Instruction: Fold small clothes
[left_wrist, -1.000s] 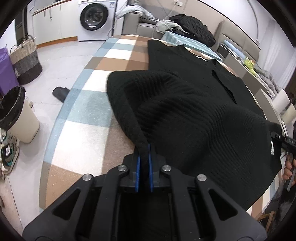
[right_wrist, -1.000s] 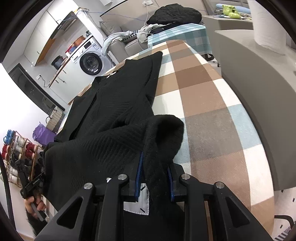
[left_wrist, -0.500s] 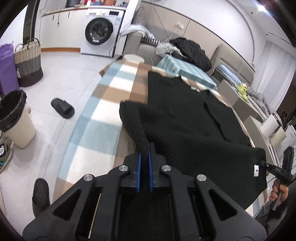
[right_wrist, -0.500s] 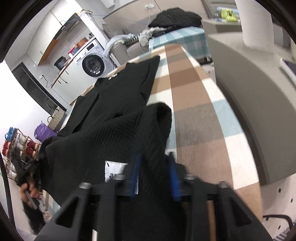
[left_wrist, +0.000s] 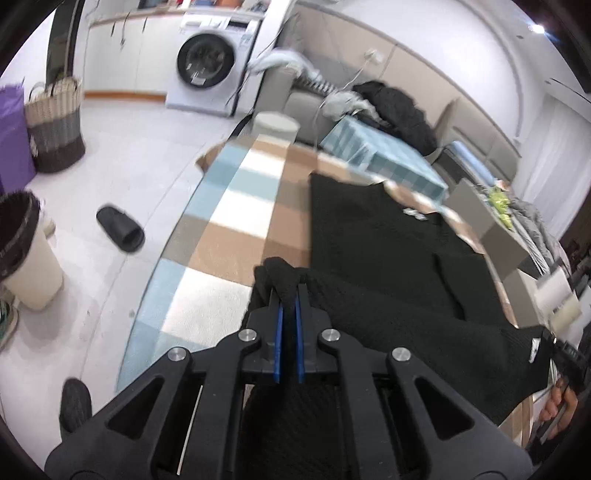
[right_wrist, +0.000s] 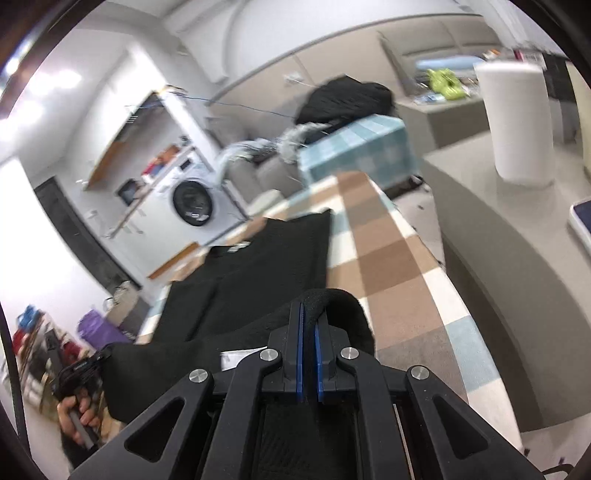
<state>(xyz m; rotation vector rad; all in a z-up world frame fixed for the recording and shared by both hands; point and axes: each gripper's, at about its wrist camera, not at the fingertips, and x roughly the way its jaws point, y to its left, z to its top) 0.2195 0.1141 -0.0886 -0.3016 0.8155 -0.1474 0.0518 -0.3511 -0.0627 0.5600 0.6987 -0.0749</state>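
In the left wrist view, a black knitted garment (left_wrist: 388, 273) is seen spread along a checked tabletop (left_wrist: 229, 236), its far part lying flat and its near hem lifted. The knit is judged soft, limp and fairly light, likely to sag and stretch between two holds, so it is best taken at the hem corners, where the fabric bunches into a firm fold. The left gripper (left_wrist: 287, 295) is pressed together on such a bunched corner at the near left of the garment, with cloth folded over its blue pads (left_wrist: 277, 332). At the right edge of this view, a white label (left_wrist: 534, 345) is seen on the opposite corner, beside a hand around the other tool. In the right wrist view, the same garment (right_wrist: 258, 273) runs away along the table (right_wrist: 399, 266), and the right gripper (right_wrist: 308, 314) has just been closing; its jaws now pinch a rolled fold of the hem, which curls over the fingertips. The left hand (right_wrist: 79, 413) is seen low at the left edge.
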